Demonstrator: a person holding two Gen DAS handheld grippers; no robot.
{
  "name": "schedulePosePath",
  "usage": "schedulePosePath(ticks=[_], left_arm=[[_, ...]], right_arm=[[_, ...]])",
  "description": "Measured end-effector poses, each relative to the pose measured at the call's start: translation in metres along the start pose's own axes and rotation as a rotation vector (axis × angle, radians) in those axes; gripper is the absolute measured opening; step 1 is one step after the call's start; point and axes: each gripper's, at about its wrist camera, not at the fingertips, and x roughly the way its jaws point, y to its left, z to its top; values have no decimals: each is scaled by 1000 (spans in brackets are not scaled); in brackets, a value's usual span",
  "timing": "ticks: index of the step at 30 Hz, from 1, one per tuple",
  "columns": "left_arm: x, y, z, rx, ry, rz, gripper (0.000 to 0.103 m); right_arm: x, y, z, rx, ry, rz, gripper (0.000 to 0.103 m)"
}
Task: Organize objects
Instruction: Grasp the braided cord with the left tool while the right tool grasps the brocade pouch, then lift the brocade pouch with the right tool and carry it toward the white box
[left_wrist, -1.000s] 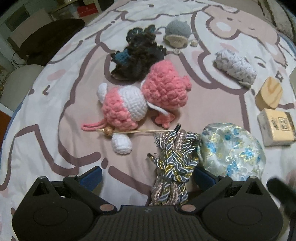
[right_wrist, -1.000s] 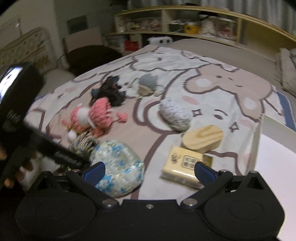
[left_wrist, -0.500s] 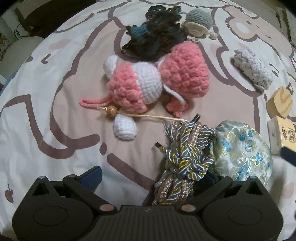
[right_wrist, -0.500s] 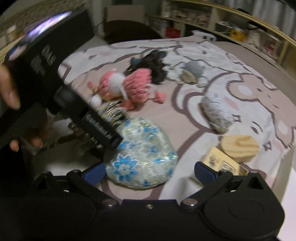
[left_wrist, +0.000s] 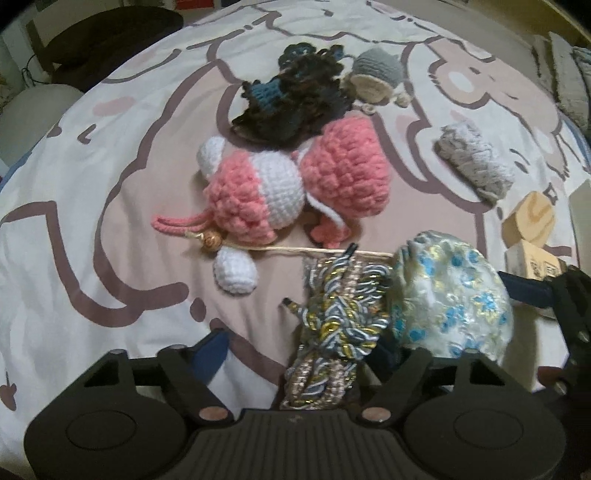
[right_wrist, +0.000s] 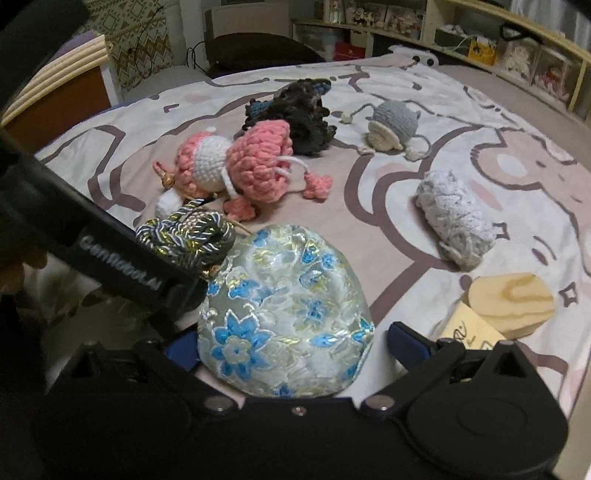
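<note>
**Left wrist and right wrist views: two grippers converge on the brocade pouch**

Left wrist view shows the left gripper (left_wrist: 295, 354) with its jaws spread wide around a braided cord bundle (left_wrist: 338, 317), which lies between them on the bed (left_wrist: 74, 206); no squeeze on the cord is visible. Just right of the cord, and touching it, sits the brocade pouch (left_wrist: 448, 295), the landmark for this legend. The right gripper (right_wrist: 295, 343) straddles the pouch with jaws wide, one fingertip at each flank; whether they touch the fabric cannot be told. Beyond the pouch lies a pink-and-white crochet toy (right_wrist: 236, 166), and farther still a dark crochet piece (right_wrist: 299, 118) and a grey crochet toy (right_wrist: 391, 122). To the pouch's right rest a pale yarn roll (right_wrist: 456, 225), a wooden block (right_wrist: 511, 299) and a small carton (right_wrist: 471, 328).

Risks, as judgement: the grippers work very close together and may collide. A thin string (left_wrist: 306, 251) runs from the pouch's top toward the toy, so lifting the pouch may drag the cord or toy. Slippery fabric may slide from a shallow grip.
</note>
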Motion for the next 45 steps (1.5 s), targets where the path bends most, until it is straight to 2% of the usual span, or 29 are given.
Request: schedulePosePath(ticks=[3,7,10,24,34,36,37,41,45], left_arm=[[-1,-4,0,8,-6,-23,63],[-3,-4,0,16,-14,-50,51],[-6,-5,2,28,-31,-64,38],[-40,3,4,34,-154,-172,37],[-57,6,2,45,-204,-189,37],[-59,6,2,53,-215,-188,37],[-60,5,2,56,-219,-187,37],[-61,4,2,62,-221,-189,37],[-62,3,1,72,-231,-181,37]], right_arm=[[1,-1,2,10,0,9,103],[-5,1,3,3,-25,31,82],[-12,-2,3,27,-48,41,82],[-66,-13,12,156,-166,-46,82],[-97,-24,13,275,-198,-155,81],[-105,-27,13,302,-209,-165,79],[-108,-28,12,319,-213,-167,74],[-121,-27,9,358,-223,-192,73],[-123,-23,4,363,-186,-213,73]])
